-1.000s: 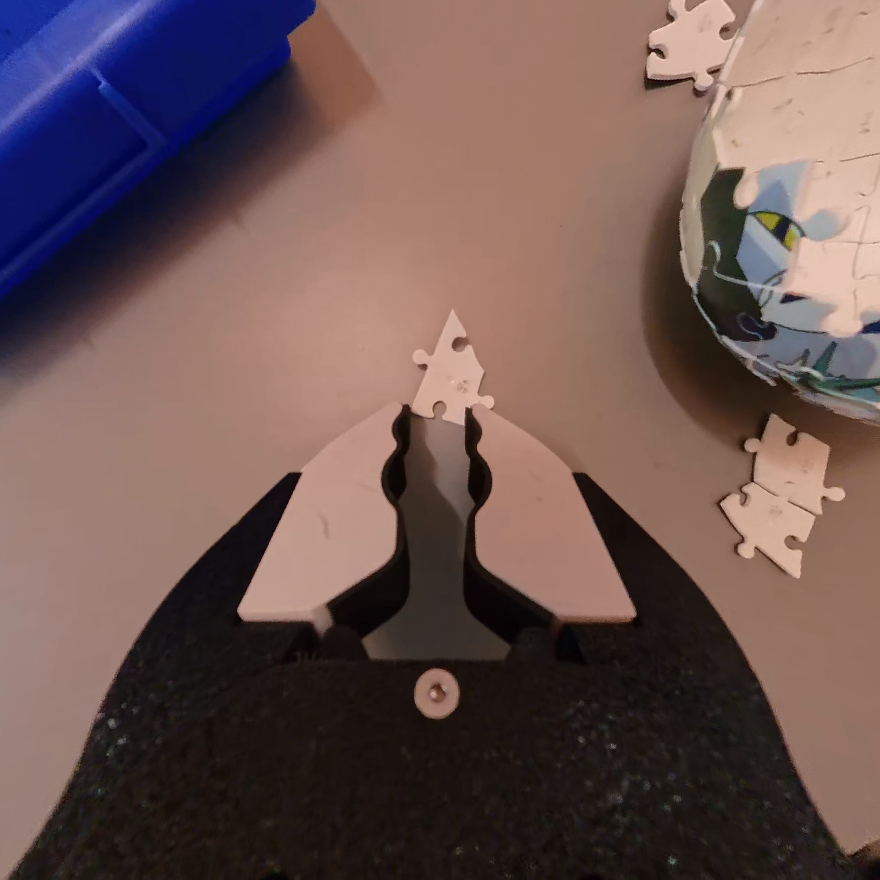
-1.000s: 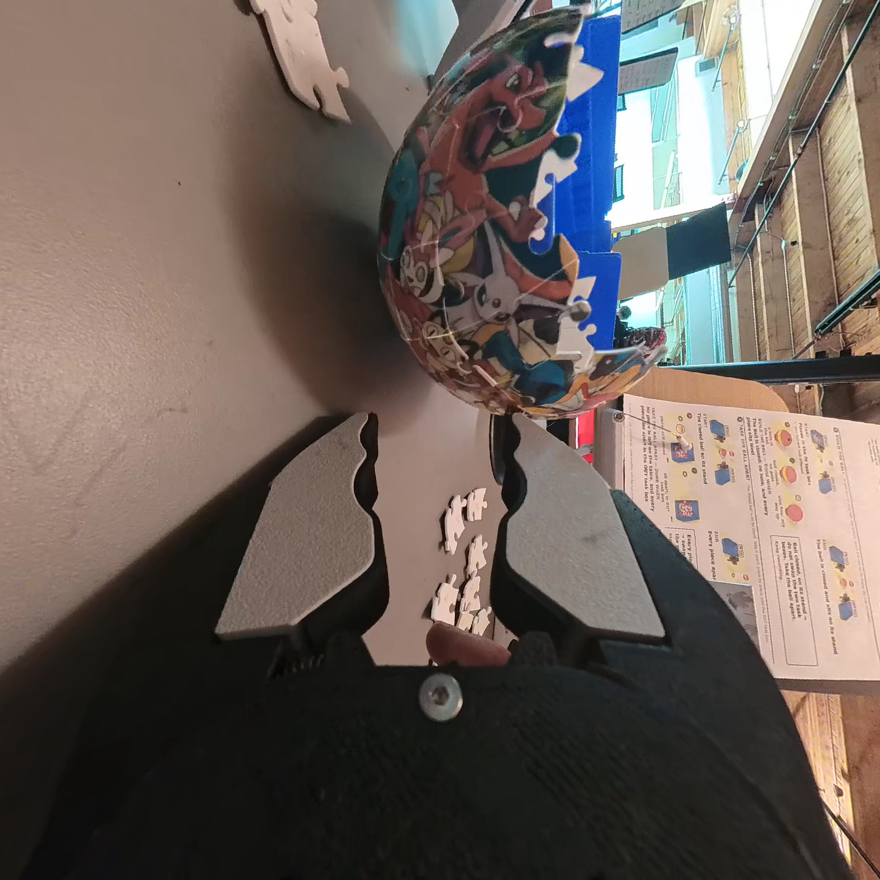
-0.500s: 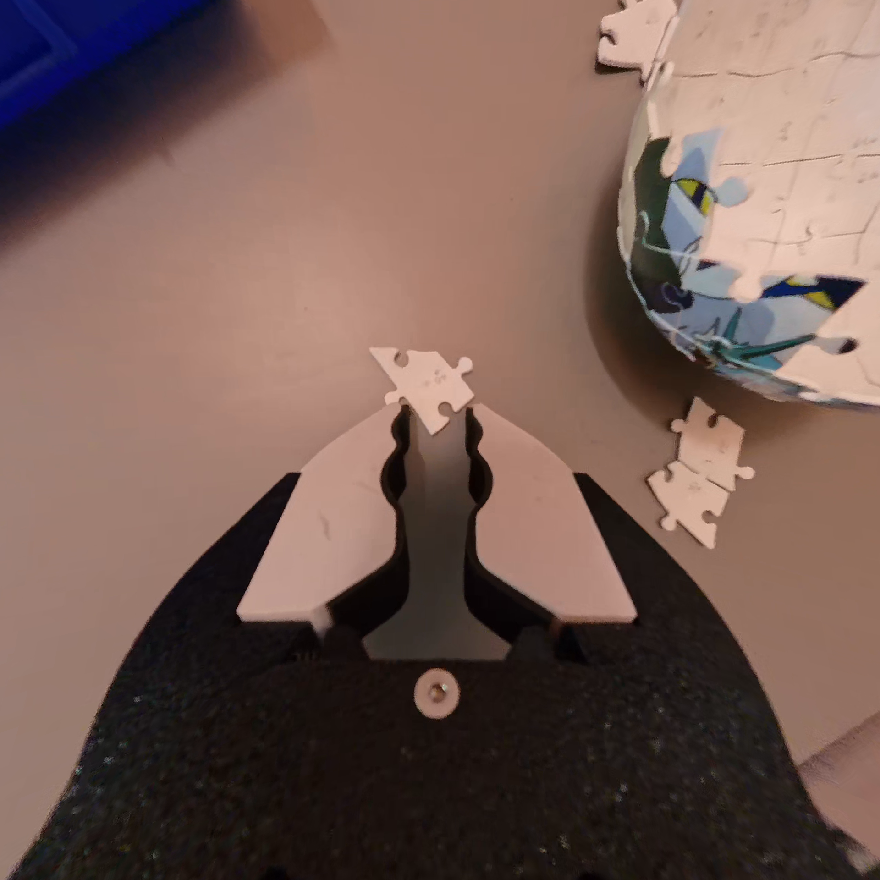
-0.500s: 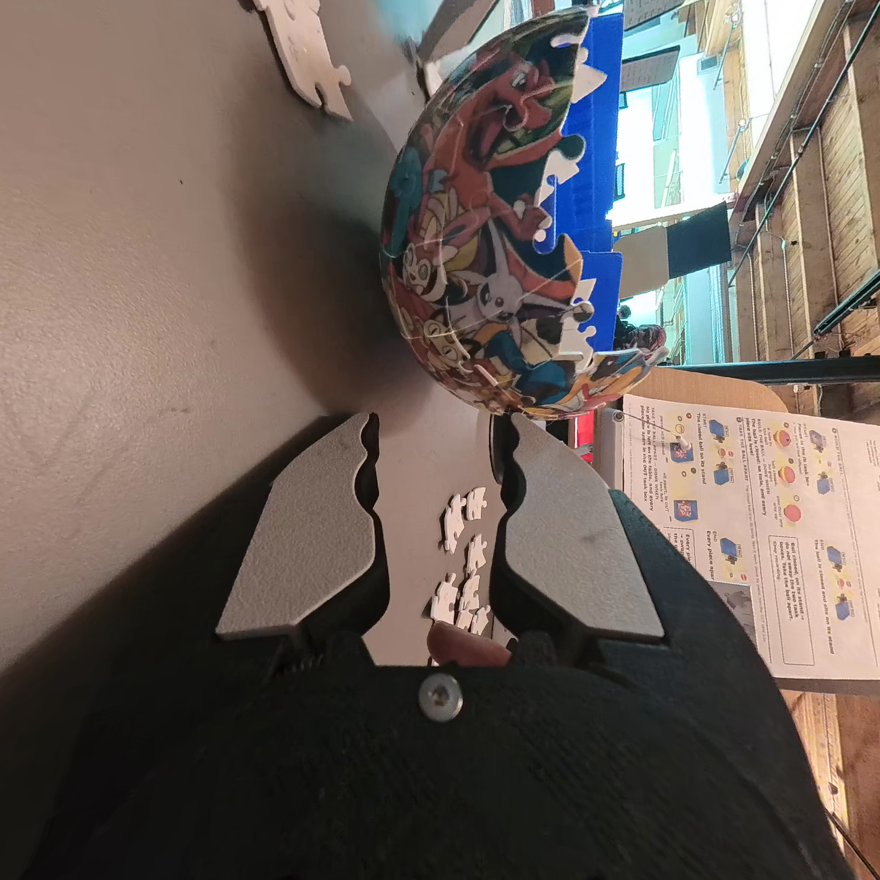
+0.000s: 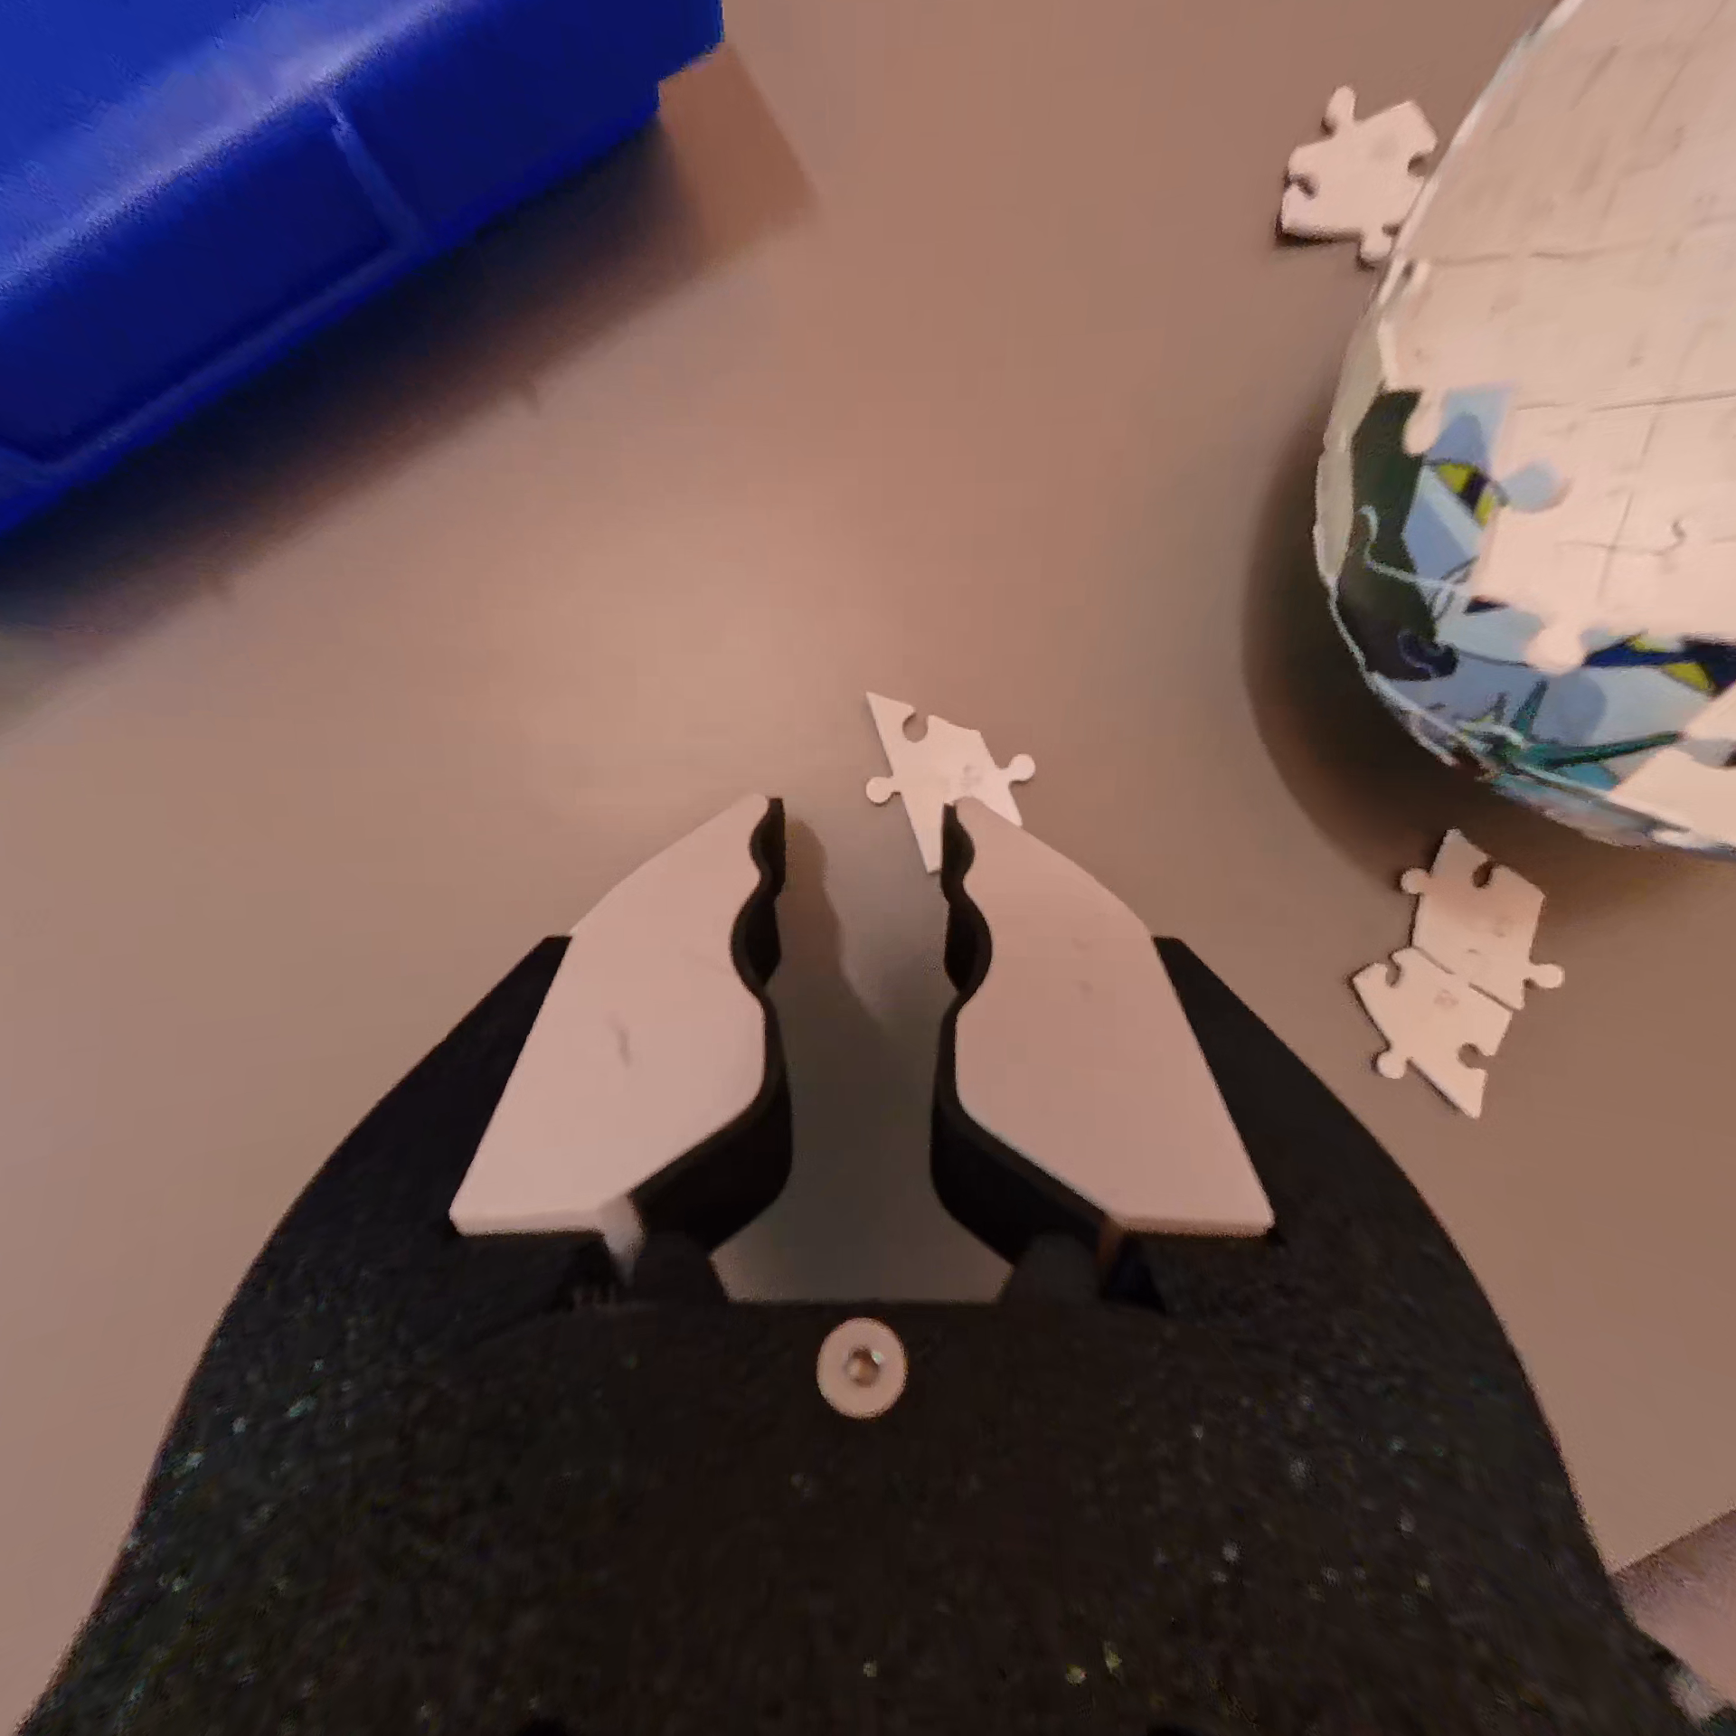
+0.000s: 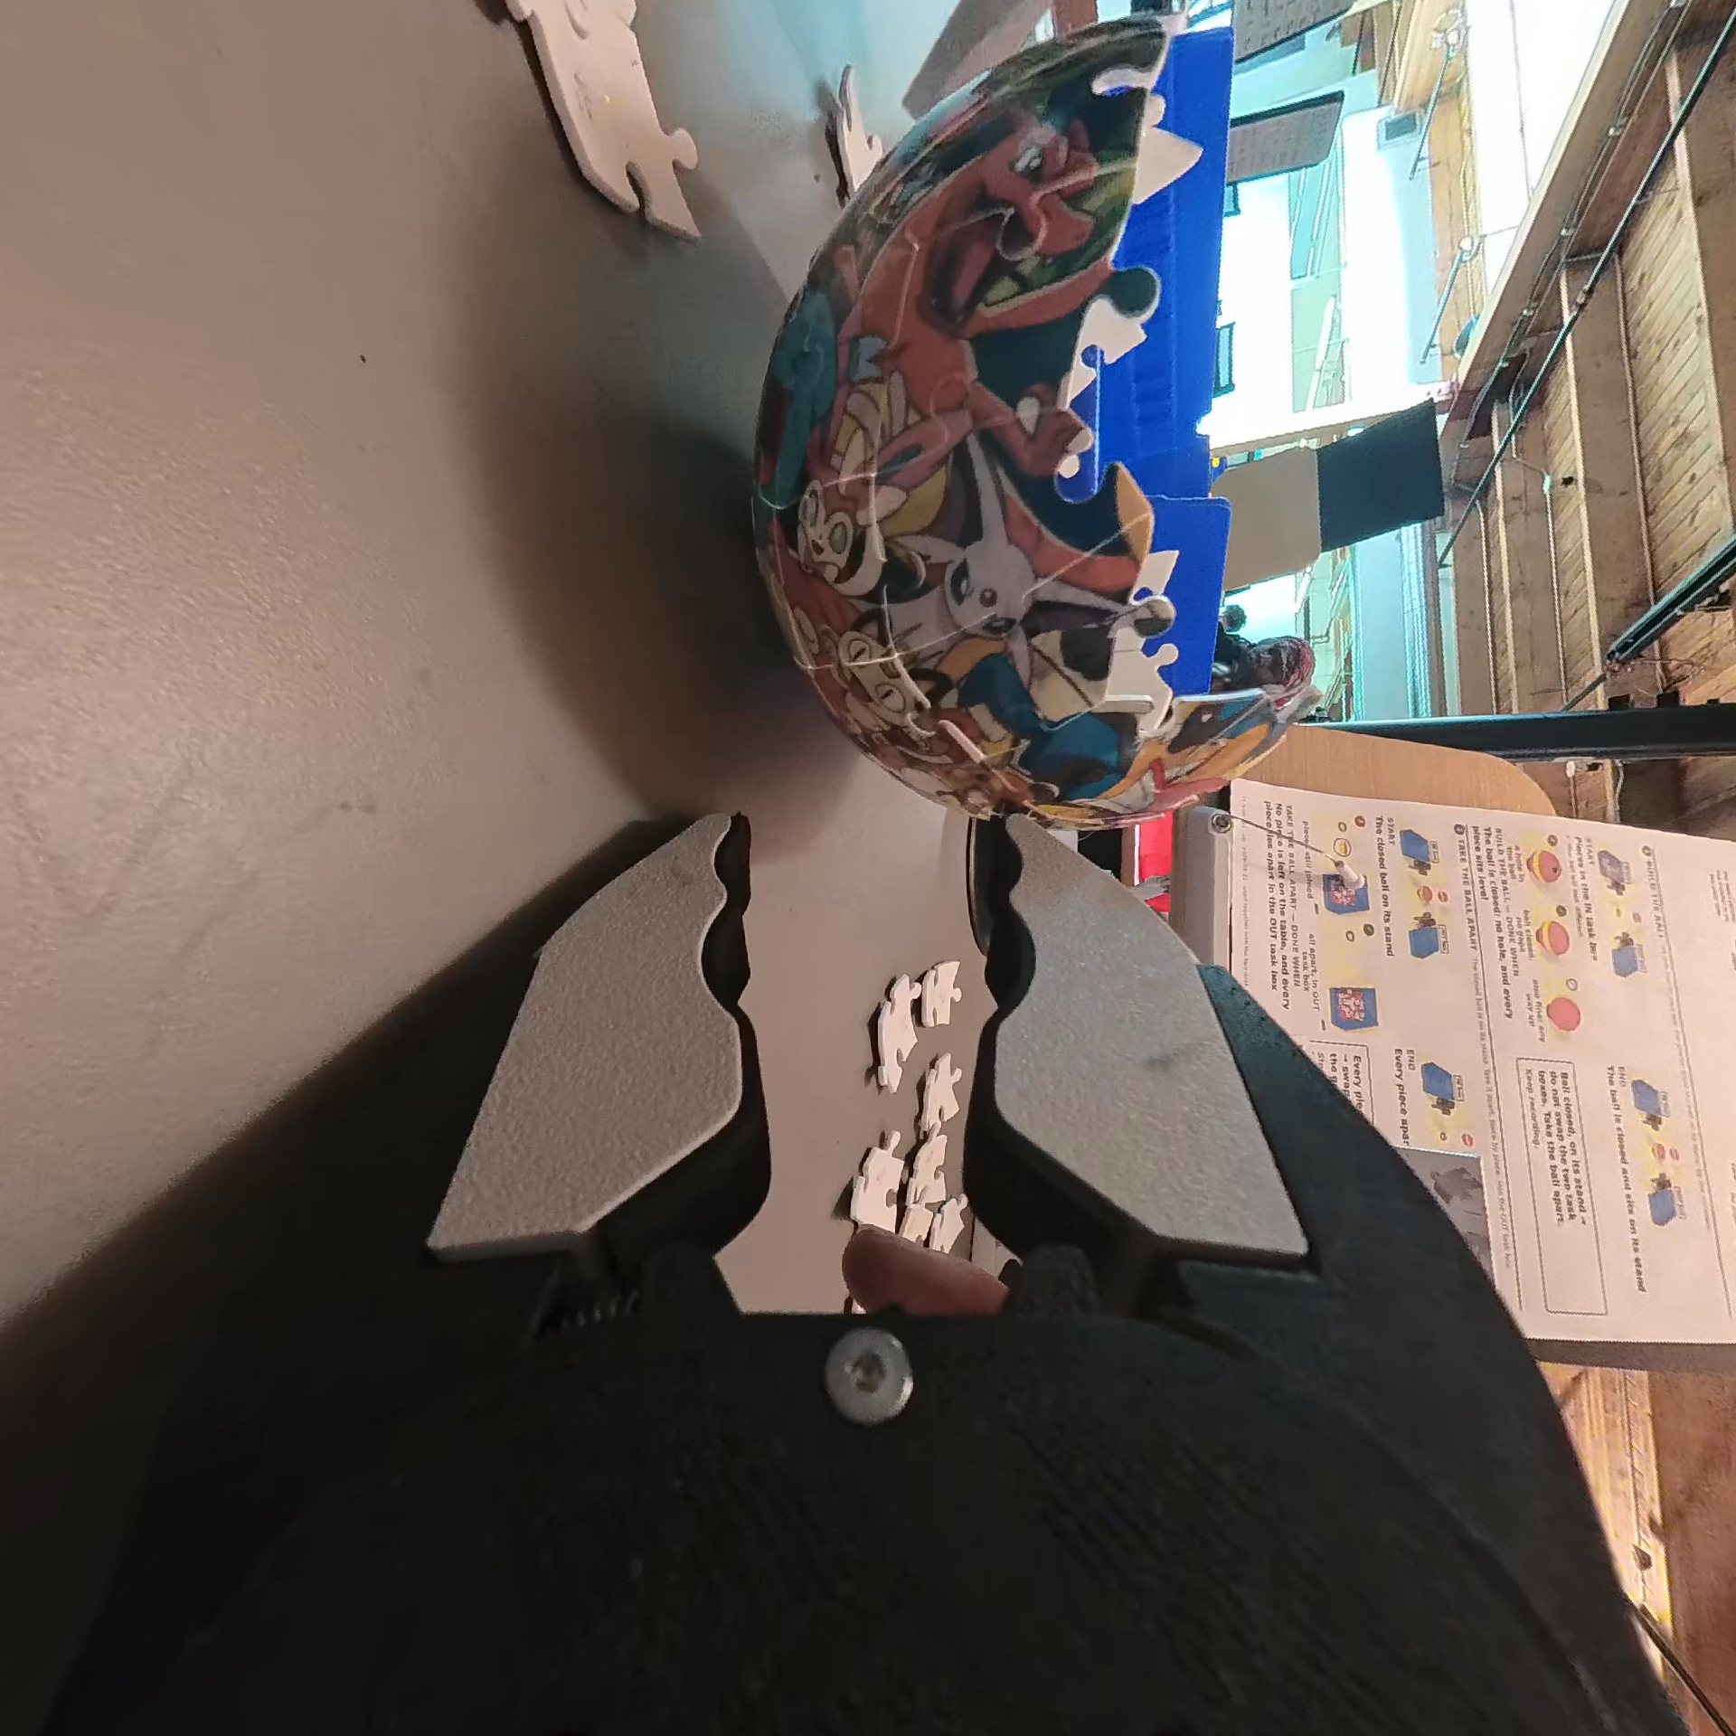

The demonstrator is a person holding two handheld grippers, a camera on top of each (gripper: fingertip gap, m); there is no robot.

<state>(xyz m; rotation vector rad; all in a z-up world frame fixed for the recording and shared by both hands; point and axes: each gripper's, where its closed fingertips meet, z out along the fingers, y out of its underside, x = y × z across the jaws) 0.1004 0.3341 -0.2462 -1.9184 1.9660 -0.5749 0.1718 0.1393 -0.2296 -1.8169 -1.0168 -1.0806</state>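
Grippers: two, both with jaws apart and nothing clamped. Left gripper [image 5: 860,817] over desk [image 5: 658,564], white puzzle piece [image 5: 944,775] lying flat at right fingertip, touching or just under it; cannot tell which. Partly built puzzle ball [image 5: 1541,451] on desk to right, hollow, white inside, colourful cartoon print outside, jagged open rim. Three further white pieces: joined pair [image 5: 1451,968] near ball, one [image 5: 1353,183] beyond. Blue bin [image 5: 282,207] far left. Right gripper [image 6: 869,831] lying sideways just beside ball [image 6: 949,470]; scattered pieces [image 6: 916,1099] and printed sheet [image 6: 1503,1033] behind.

blue bin [image 5: 235,235], instruction sheet [image 6: 1465,1061] and wooden wall [image 6: 1644,376] around grey table [image 5: 845,470].
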